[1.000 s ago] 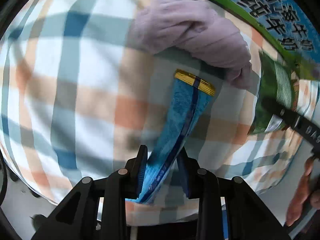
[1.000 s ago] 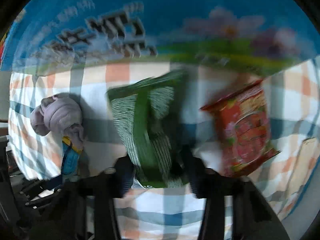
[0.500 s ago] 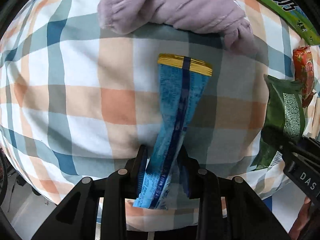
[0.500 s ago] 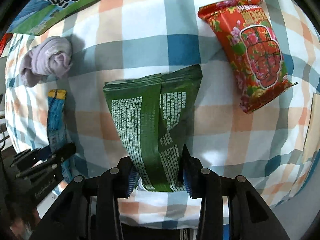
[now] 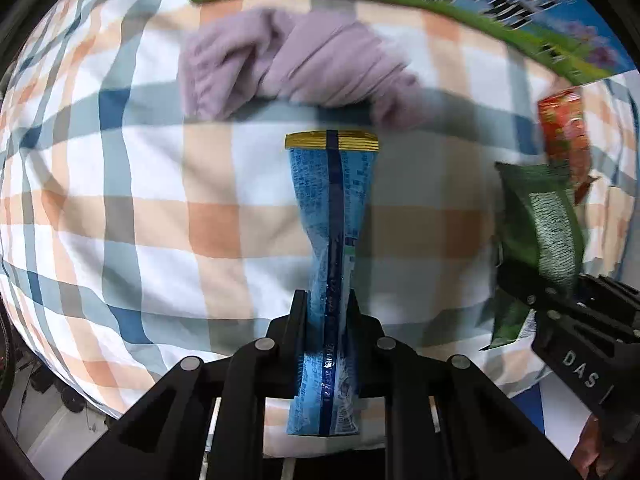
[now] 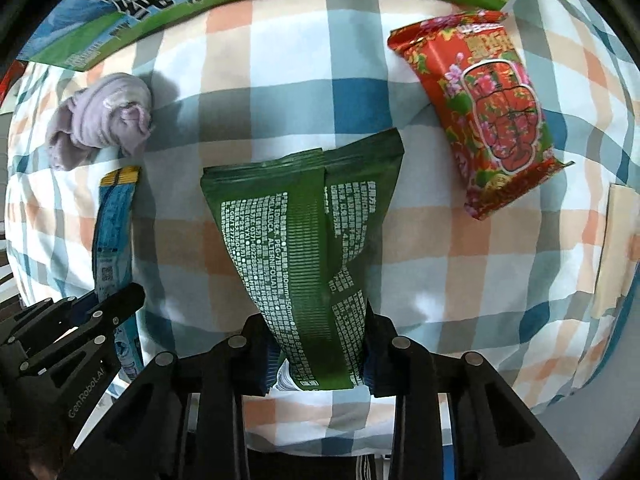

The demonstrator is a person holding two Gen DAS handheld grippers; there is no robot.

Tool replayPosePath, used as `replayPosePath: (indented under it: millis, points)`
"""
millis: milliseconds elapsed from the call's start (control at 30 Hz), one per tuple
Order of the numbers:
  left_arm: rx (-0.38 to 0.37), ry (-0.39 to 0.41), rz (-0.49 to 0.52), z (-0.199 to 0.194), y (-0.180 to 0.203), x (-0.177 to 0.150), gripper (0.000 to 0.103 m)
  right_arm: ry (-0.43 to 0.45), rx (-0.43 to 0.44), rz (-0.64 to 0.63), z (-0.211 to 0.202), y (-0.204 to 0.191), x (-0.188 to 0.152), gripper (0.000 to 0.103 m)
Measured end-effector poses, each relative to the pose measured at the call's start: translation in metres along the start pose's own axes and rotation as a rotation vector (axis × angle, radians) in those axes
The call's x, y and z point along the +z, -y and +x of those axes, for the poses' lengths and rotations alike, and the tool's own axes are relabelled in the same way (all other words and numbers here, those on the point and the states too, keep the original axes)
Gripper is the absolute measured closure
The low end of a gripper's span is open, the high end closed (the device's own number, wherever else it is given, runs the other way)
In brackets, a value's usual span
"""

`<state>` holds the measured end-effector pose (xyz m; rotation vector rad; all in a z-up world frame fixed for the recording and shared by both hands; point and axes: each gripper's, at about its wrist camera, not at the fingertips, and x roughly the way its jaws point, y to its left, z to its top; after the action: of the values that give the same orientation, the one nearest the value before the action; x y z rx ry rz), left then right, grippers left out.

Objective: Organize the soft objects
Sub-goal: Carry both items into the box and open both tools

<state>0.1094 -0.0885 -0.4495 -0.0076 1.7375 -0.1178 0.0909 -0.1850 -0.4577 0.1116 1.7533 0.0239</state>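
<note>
**Gripping one packet in each gripper over the checked cloth**

Clamping the near end of a blue packet (image 5: 329, 248), the left gripper (image 5: 327, 308) has its jaws closed tight on the wrapper, pinching it narrow at the fingers. The packet's long axis runs straight away from the gripper, its gold crimped end pointing at the far side of the cloth; small white print covers it but is too fine to read. The right gripper (image 6: 318, 332) likewise grasps a green packet (image 6: 308, 240) by its near end, the packet fanning wider toward its far end and pointing away along the fingers. Its back carries white print, of which "180mm" and "PEG-7" can be made out. "DAS" is printed on the right gripper's body as seen from the left wrist, and "GenRobot.AI" on the left gripper's body as seen from the right.

Both packets lie over the plaid tablecloth (image 6: 440, 240). Just beyond the blue packet's gold end sits a bunched lilac cloth (image 5: 296, 64), near the far edge. Toward the far right corner lies a red flowered packet (image 6: 488, 112), tilted, well apart from the green one. Along the far edge stands a blue-and-green carton (image 6: 160, 4) with large Chinese characters.
</note>
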Motion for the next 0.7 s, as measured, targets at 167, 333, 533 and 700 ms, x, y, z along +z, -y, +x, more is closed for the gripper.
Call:
replayPosePath:
  millis: [167, 333, 533, 700]
  points:
    - [-0.079, 0.06, 0.015, -0.039, 0.014, -0.002, 0.089, 0.049, 0.06, 0.01, -0.043, 0.007, -0.017, 0.07]
    - [-0.154, 0.159, 0.032, -0.098, 0.028, 0.004, 0.089, 0.139, 0.117, 0.014, -0.102, 0.009, -0.027, 0.07]
    - [-0.22, 0.256, 0.058, -0.158, 0.028, 0.023, 0.089, 0.257, 0.168, 0.026, -0.171, 0.01, -0.016, 0.07]
    - [-0.214, 0.33, 0.077, -0.2, 0.006, 0.062, 0.089, 0.335, 0.164, 0.044, -0.219, 0.016, 0.022, 0.07]
